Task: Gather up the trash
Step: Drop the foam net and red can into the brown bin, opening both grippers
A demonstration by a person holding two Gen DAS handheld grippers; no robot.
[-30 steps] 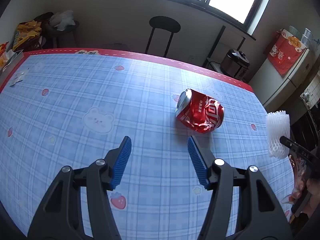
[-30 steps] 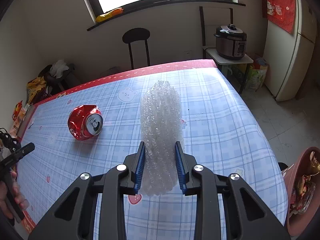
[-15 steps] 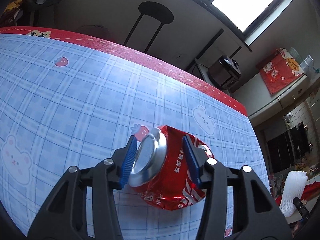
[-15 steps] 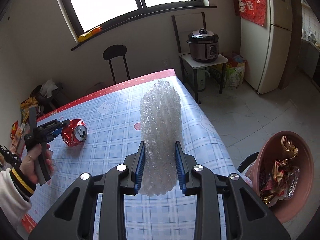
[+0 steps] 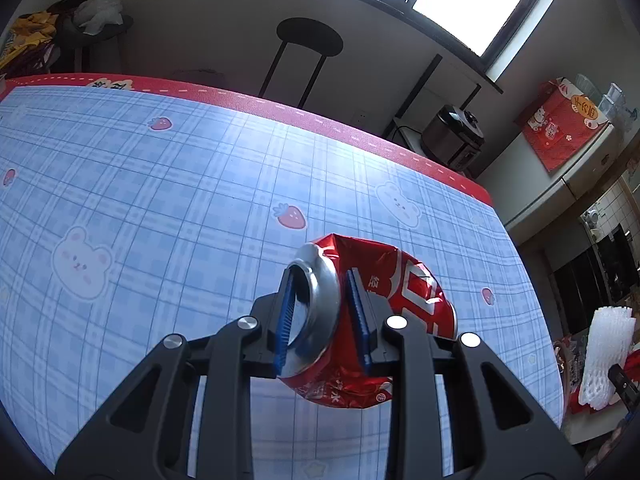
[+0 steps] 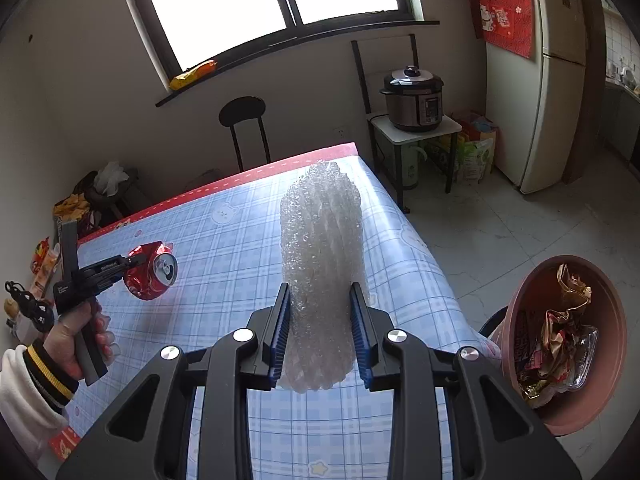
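My left gripper [image 5: 322, 316] is shut on a crushed red soda can [image 5: 384, 304], gripping its silver top end and holding it just above the blue checked tablecloth [image 5: 160, 200]. The right wrist view shows the can [image 6: 154, 270] in the left gripper off the table at the left. My right gripper [image 6: 320, 334] is shut on a white foam net sleeve [image 6: 322, 264], held upright above the table's near right part. The sleeve also shows in the left wrist view [image 5: 606, 360] at the far right.
A brown trash bin [image 6: 524, 320] with wrappers inside stands on the floor beside the table's right edge. A black stool [image 6: 243, 110] stands behind the far red table edge. A rice cooker [image 6: 414, 98] sits on a small stand near a fridge [image 6: 556, 72].
My left gripper moved onto the can, closed on its top end and lifted it. My right gripper rose and pulled back with the foam sleeve, bringing the bin into view.
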